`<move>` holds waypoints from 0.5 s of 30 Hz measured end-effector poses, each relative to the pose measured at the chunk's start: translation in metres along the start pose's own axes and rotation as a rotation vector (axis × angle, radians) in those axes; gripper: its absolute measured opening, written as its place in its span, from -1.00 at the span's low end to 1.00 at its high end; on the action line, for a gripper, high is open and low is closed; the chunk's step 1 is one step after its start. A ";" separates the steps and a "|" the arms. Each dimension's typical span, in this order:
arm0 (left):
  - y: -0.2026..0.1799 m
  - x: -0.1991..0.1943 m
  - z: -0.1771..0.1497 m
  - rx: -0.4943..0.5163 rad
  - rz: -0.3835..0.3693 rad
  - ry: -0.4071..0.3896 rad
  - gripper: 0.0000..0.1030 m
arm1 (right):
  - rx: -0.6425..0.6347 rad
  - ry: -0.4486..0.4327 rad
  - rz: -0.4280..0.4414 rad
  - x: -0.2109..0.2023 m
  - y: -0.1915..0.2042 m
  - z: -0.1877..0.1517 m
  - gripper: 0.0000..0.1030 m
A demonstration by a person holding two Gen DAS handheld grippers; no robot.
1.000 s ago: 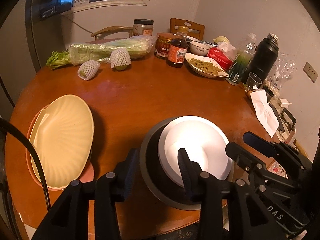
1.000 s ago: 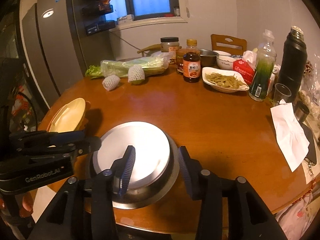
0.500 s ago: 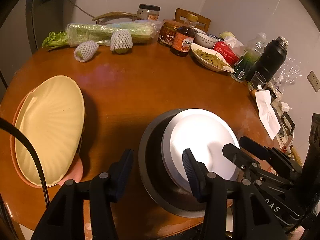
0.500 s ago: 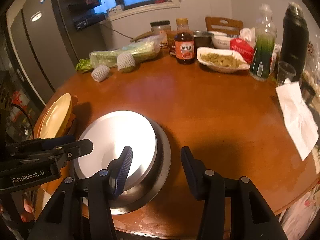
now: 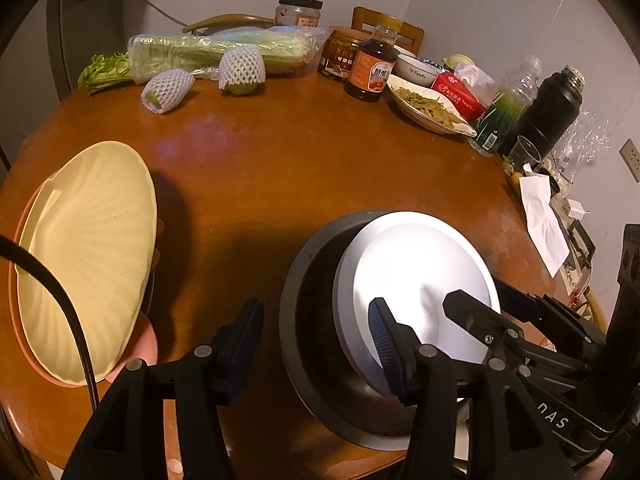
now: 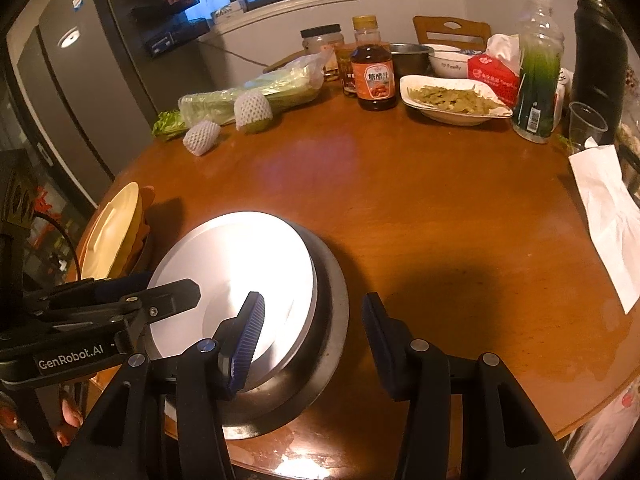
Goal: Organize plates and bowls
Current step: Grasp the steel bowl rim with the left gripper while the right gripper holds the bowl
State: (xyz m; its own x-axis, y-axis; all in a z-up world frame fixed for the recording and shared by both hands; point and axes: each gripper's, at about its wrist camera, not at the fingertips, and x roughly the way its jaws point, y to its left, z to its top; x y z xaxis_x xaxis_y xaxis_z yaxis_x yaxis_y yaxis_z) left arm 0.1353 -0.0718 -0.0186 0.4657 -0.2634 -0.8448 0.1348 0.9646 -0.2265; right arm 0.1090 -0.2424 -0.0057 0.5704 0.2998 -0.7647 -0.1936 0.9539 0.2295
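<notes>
Left gripper [image 5: 316, 344]: fingers opening, astride the near-left rim of the dark steel bowl [image 5: 304, 320], pads not pressing. Right gripper [image 6: 312, 340]: fingers parted about halfway, straddling the bowl's right rim, gripping nothing. Bowl sits at the bench's near edge, a pale plate [image 6: 240, 276] lying tilted inside it (rim riding up one side). Yellow scalloped plate [image 5: 88, 252] stacked on a pink one [image 5: 140, 340], well apart to the left. Bench [image 6: 420, 208] otherwise holds food clutter at the far side. Judgement: close both pairs evenly on opposite rims, lift level, lest the plate slide out.
</notes>
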 end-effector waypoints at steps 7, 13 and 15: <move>0.000 0.004 0.001 0.004 -0.007 0.010 0.11 | -0.005 0.012 0.010 0.003 0.001 0.000 0.02; -0.001 0.009 0.001 0.005 -0.013 0.022 0.13 | -0.023 0.016 0.006 0.005 0.005 -0.001 0.03; -0.001 0.009 0.001 0.007 -0.014 0.023 0.14 | -0.025 0.021 0.011 0.006 0.006 -0.002 0.03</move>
State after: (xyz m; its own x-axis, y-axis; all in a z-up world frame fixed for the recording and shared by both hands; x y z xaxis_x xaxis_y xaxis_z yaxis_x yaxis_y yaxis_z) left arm 0.1401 -0.0751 -0.0258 0.4433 -0.2768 -0.8525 0.1472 0.9607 -0.2354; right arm 0.1100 -0.2350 -0.0099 0.5514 0.3095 -0.7747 -0.2202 0.9497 0.2227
